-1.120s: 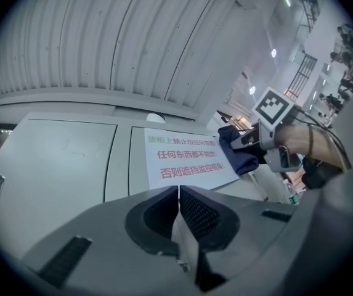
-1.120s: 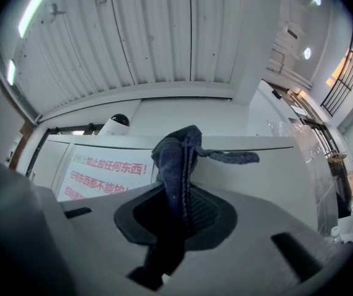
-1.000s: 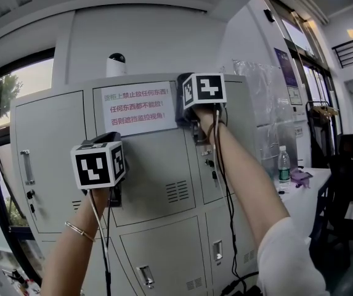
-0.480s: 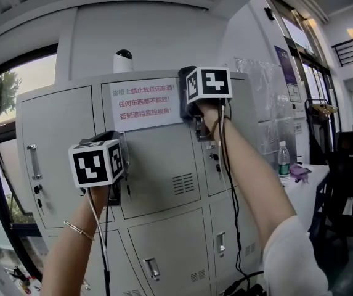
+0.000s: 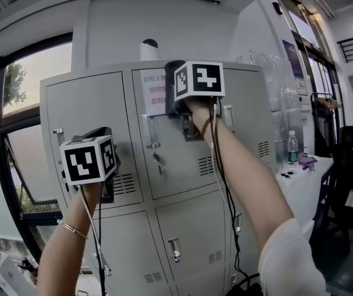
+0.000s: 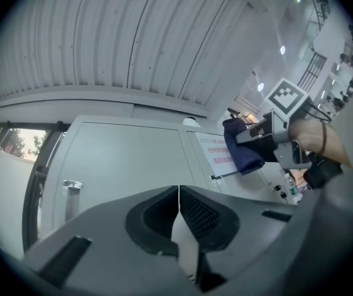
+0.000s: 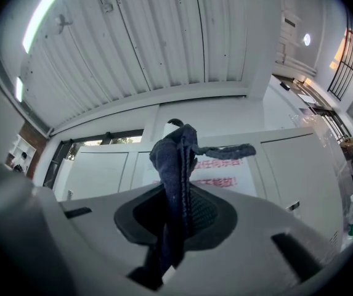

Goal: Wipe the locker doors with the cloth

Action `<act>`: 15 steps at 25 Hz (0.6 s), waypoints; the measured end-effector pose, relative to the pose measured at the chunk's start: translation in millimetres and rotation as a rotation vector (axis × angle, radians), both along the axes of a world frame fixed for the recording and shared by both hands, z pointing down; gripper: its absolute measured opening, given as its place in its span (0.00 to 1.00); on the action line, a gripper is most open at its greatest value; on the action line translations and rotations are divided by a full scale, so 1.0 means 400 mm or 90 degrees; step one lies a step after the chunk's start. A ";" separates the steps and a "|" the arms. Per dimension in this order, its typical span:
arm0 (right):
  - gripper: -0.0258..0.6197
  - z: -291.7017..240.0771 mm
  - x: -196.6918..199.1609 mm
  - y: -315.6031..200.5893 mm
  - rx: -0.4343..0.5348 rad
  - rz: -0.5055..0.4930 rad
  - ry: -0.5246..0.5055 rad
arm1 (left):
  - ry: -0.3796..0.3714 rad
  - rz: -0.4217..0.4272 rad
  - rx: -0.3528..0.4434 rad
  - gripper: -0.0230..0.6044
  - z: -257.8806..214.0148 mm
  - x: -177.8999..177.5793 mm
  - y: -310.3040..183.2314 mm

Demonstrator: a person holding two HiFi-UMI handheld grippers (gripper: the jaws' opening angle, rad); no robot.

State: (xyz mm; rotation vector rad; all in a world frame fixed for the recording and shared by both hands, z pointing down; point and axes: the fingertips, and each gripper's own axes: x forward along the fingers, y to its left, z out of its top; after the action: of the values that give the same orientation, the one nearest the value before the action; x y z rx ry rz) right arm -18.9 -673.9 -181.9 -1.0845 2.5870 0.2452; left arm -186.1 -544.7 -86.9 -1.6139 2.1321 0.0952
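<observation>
Grey metal lockers [image 5: 182,165] stand against the wall, with a paper notice [image 5: 153,86] in red print on an upper door. My right gripper [image 5: 175,100] is raised to that notice and shut on a dark blue cloth [image 7: 175,165], which bunches up between its jaws. The cloth [image 6: 243,147] also shows in the left gripper view, against the notice [image 6: 218,156]. My left gripper [image 5: 102,165] is lower, before the upper left door [image 5: 90,140], jaws shut with nothing between them.
A white dome camera [image 5: 149,47] sits on top of the lockers. Door handles [image 5: 151,131] and locks stick out from the doors. A window [image 5: 22,140] is at the left. A white table [image 5: 305,177] with a bottle [image 5: 293,148] stands at the right.
The lockers have slid right in the head view as it turned left. My right gripper with the cloth has moved left along the notice. The left gripper has stayed low.
</observation>
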 end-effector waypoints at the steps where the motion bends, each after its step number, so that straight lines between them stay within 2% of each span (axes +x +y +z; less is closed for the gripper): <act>1: 0.11 0.010 -0.031 0.018 -0.003 -0.007 0.003 | -0.001 -0.008 -0.001 0.06 0.004 -0.027 0.024; 4: 0.11 0.039 -0.131 0.075 -0.012 -0.030 0.012 | 0.003 -0.033 0.005 0.06 0.011 -0.107 0.106; 8: 0.11 0.080 -0.265 0.155 -0.020 -0.065 0.016 | 0.016 -0.039 -0.004 0.05 0.049 -0.198 0.173; 15: 0.11 0.146 -0.519 0.335 -0.012 -0.156 0.054 | 0.026 -0.091 -0.010 0.06 0.103 -0.378 0.300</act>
State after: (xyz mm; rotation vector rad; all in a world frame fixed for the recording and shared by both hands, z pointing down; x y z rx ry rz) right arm -226.7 -539.9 -123.5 -0.7672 2.7702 0.2108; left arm -337.2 -424.7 -45.7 -1.4742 2.2776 0.0661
